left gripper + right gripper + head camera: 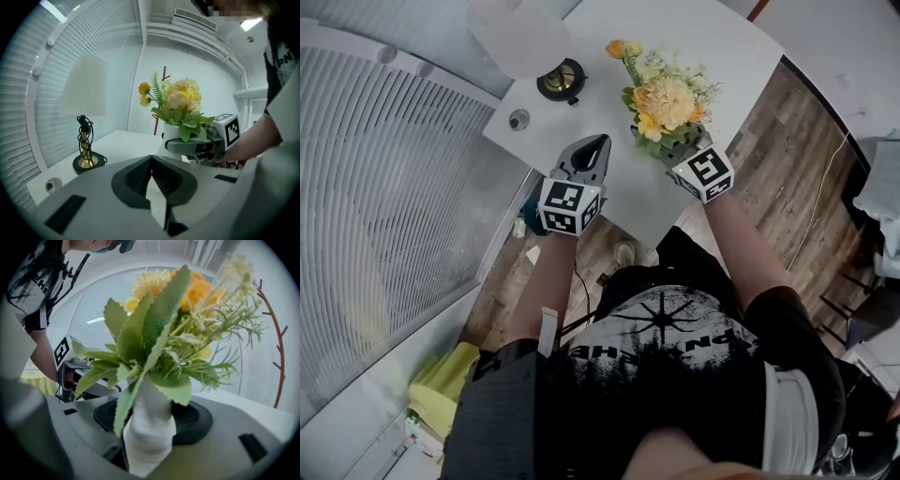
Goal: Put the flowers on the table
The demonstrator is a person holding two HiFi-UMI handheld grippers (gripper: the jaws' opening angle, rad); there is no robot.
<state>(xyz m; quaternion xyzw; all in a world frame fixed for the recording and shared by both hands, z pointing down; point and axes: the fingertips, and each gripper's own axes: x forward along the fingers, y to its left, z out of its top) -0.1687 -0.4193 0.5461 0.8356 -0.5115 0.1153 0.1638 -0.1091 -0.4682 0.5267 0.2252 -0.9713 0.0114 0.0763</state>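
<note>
1. The head view is evenly bright. Daylight seems to come through the slatted blinds (394,169), which wash out pale.
2. The white counter (591,103) is nearly overexposed, and shadows on it are faint and soft-edged.
3. Both gripper views bend strongly toward the edges, with dark rounded corners.
4. In the left gripper view a ceiling light (251,22) glares and the foreground is soft.
5. In the right gripper view the flowers (159,324) and vase (147,437) sit too close and blur.
</note>
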